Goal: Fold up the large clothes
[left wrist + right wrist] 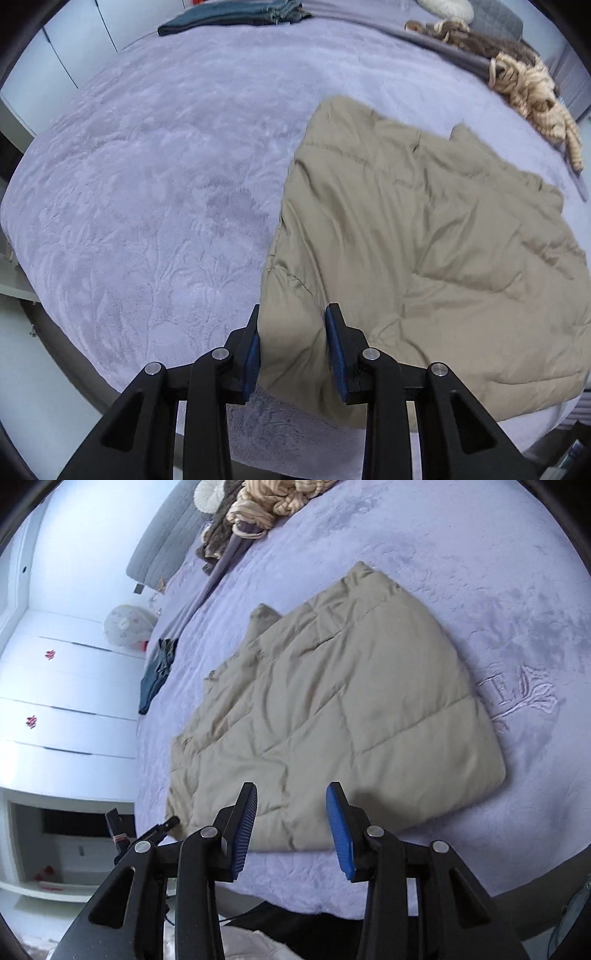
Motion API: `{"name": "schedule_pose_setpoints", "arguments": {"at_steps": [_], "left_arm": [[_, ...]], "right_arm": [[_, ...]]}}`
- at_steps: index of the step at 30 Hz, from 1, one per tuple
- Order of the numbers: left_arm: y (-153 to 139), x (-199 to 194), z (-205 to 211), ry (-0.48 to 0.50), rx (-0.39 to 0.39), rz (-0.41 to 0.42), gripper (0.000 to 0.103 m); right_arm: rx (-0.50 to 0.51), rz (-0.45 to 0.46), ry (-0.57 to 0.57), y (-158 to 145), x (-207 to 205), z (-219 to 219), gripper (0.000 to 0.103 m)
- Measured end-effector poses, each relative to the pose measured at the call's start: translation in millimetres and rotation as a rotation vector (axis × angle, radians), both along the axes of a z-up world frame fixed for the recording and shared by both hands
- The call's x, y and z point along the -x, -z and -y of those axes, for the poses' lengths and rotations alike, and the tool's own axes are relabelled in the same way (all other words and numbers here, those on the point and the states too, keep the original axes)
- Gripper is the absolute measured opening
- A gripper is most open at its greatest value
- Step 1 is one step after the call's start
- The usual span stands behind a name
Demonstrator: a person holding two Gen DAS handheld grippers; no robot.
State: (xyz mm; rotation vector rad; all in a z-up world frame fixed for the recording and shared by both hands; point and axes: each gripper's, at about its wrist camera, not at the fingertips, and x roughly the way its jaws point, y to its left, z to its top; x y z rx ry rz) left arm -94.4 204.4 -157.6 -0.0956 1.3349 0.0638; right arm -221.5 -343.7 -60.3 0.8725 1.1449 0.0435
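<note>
A large khaki quilted garment lies folded into a rough rectangle on the lavender bed cover. My left gripper points steeply down over the garment's near left corner. It is open, and the fabric shows in the gap without the blue pads pressing on it. In the right wrist view the same garment lies flat on the bed cover. My right gripper hovers open above its near edge, with nothing held.
Folded dark teal clothes sit at the bed's far edge. A pile of beige and brown knitwear lies by the grey headboard. White drawers stand beside the bed. A dark garment lies near that side.
</note>
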Motion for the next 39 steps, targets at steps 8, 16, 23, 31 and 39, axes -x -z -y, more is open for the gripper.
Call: {"name": "schedule_pose_setpoints", "arguments": {"at_steps": [8, 16, 23, 31, 39], "left_arm": [[-15, -1, 6, -0.021, -0.005, -0.06, 0.033], [-61, -1, 31, 0.049, -0.017, -0.017, 0.033], [-89, 10, 74, 0.148, -0.068, 0.052, 0.089], [-107, 26, 112, 0.241, -0.063, 0.089, 0.094], [-106, 30, 97, 0.234, -0.022, 0.098, 0.103]], "right_arm": [[-0.078, -0.065, 0.135, 38, 21, 41, 0.042], [-0.069, 0.059, 0.136, -2, 49, 61, 0.056], [-0.05, 0.152, 0.127, -38, 70, 69, 0.063], [-0.081, 0.159, 0.162, -37, 88, 69, 0.064], [-0.023, 0.114, 0.114, -40, 64, 48, 0.078]]}}
